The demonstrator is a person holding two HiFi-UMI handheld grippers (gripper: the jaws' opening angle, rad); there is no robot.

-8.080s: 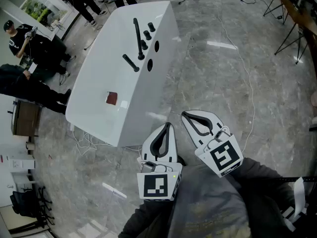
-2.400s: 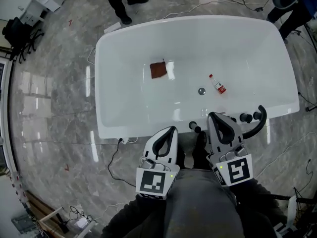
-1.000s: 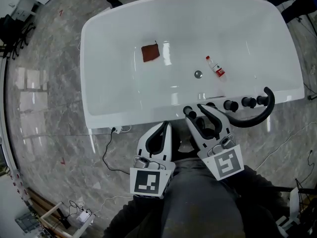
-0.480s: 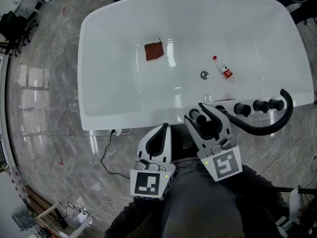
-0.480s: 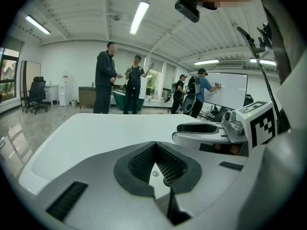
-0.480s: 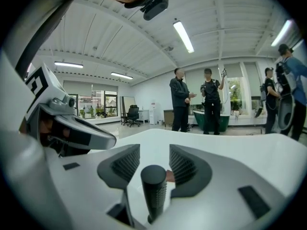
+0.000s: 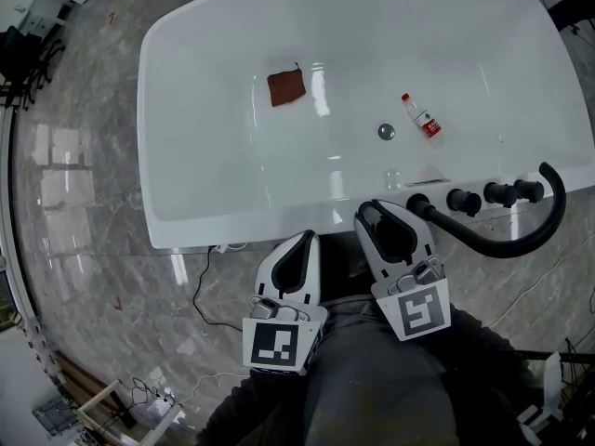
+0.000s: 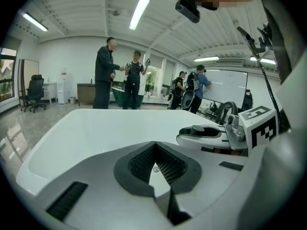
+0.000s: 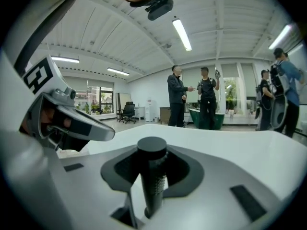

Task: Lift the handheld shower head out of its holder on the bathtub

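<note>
The black handheld shower head (image 9: 152, 153) stands upright in its holder on the near rim of the white bathtub (image 7: 232, 221). In the right gripper view it fills the gap between the jaws. My right gripper (image 7: 386, 216) sits over it at the rim, and its jaws have just been closing and now press on the handle. In the head view the jaws hide most of the shower head. My left gripper (image 7: 310, 237) hangs shut and empty just short of the rim, to the left of the right one. Its pads meet in the left gripper view (image 8: 154, 164).
A curved black spout (image 7: 521, 242) and black knobs (image 7: 462, 201) line the rim right of the right gripper. In the tub lie a red-brown cloth (image 7: 286, 87), a small bottle (image 7: 420, 117) and the drain (image 7: 386, 131). A cable (image 7: 200, 286) trails on the floor. People (image 8: 106, 73) stand beyond the tub.
Both grippers have sunk toward the tub's near rim. The right jaws have come down around the shower head and narrowed onto it. The left gripper stays shut.
</note>
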